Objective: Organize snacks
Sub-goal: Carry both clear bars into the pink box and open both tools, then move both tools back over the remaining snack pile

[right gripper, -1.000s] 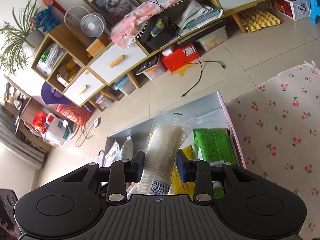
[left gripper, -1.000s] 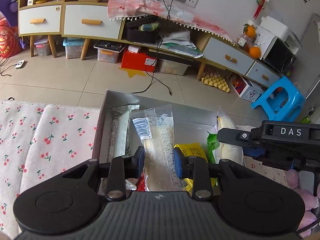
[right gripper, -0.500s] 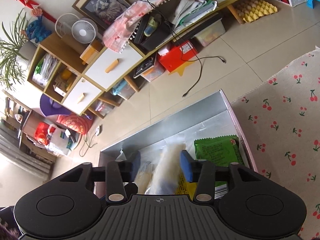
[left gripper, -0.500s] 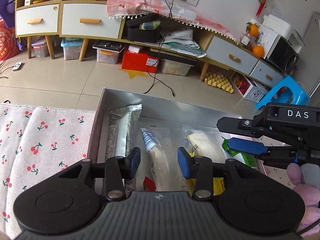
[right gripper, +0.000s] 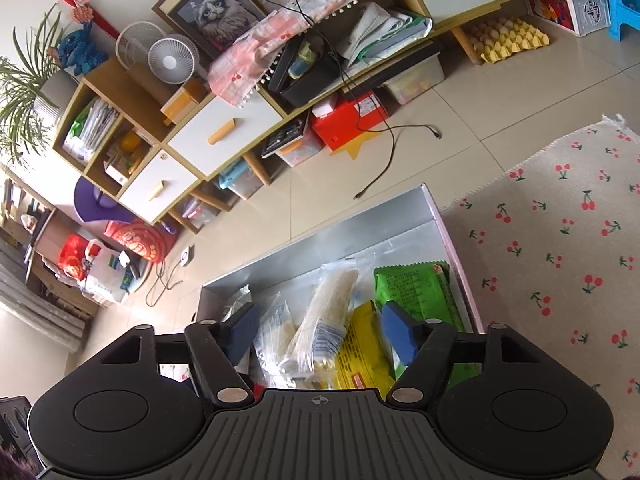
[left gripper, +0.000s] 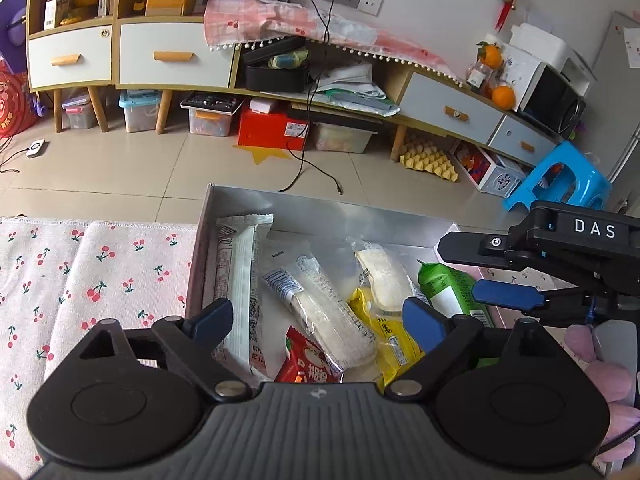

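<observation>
A: Start close. What are the two tongs doing?

B: The left gripper [left gripper: 320, 322] hangs over the grey box [left gripper: 320, 210], its jaws opening, already spread wide with nothing pinched. A clear-wrapped pale bar [left gripper: 326, 312] lies loose below the gap, touching neither blue pad.

A: And the other one?

B: The right gripper [right gripper: 320, 332] is also opening over the same box, pads apart. A second clear-wrapped bar [right gripper: 326, 314] lies slantwise under the gap, free of both pads (it shows from the side in the left view, fingers [left gripper: 506, 294] reaching in).

A: So where are the snacks?

B: All inside the box. A long white packet [left gripper: 236, 280] runs along the left wall, a red packet [left gripper: 306, 364] sits at the near edge, a yellow packet [left gripper: 390, 336] lies partly under the clear bars, and a green packet [left gripper: 448, 290] lies by the right wall.

A: Around the box?

B: A cherry-print cloth [left gripper: 80, 280] on either side. Beyond it, tiled floor, a black cable [left gripper: 306, 168], then a low cabinet [left gripper: 172, 56] against the wall and a blue stool [left gripper: 560, 180] at far right.
</observation>
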